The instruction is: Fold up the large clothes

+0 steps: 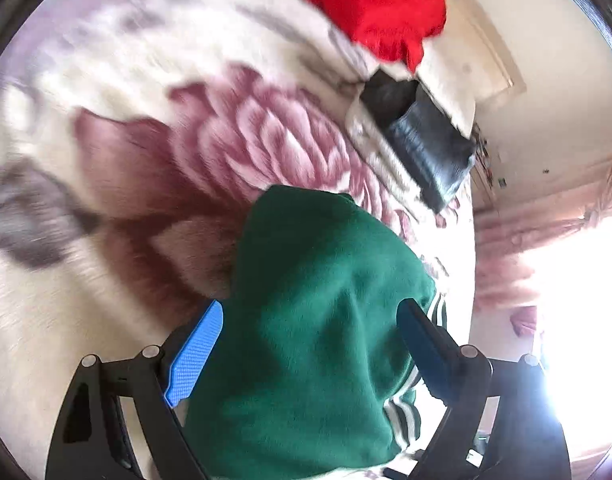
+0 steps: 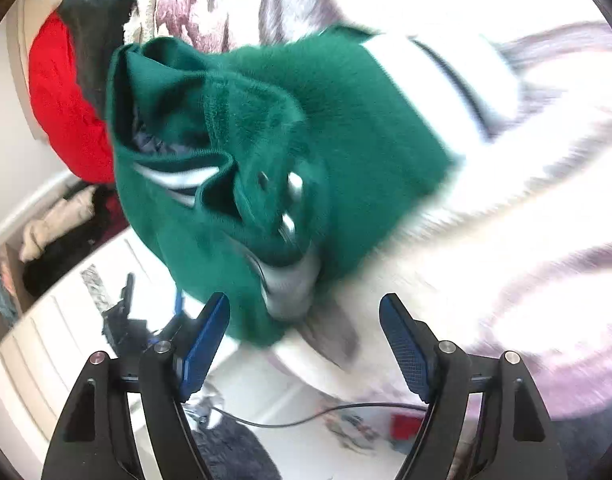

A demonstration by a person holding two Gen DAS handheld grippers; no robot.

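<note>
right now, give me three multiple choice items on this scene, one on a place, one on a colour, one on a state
1. Where does the green jacket lie?
A. on the floral blanket
B. in a drawer
C. on a chair

2. What colour are the stripes on the jacket's cuff?
A. yellow and red
B. white and dark
C. plain orange

3. How does the right gripper stand?
A. shut on the jacket
B. shut on nothing
C. open, pads clear of the cloth

Answers:
1. A: the floral blanket spreads under and around the jacket.
2. B: white bands with dark lines cross the cuff.
3. C: both blue pads stand wide apart with nothing pressed between them.
</note>
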